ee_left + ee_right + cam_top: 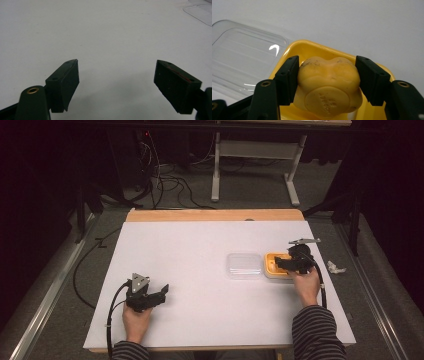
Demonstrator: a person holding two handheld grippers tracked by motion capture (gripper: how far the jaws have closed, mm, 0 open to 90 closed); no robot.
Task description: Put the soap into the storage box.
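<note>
From the high view the right gripper (294, 264) hung over the yellow tray (272, 265) beside the clear lid (244, 265), the left gripper (116, 85) sat spread and empty, well apart, and the right gripper view showed jaws clamped on the yellow toy (328, 85) within that tray.

Pale yellow moulded piece (328, 85) with dark smudges, in a deeper yellow tray (317, 48); clear, colourless lid (244, 55); black right gripper (327, 80) and black left gripper (116, 85); white table (200, 270) with a light wood edge; dark-and-grey striped sleeves (317, 330)
</note>
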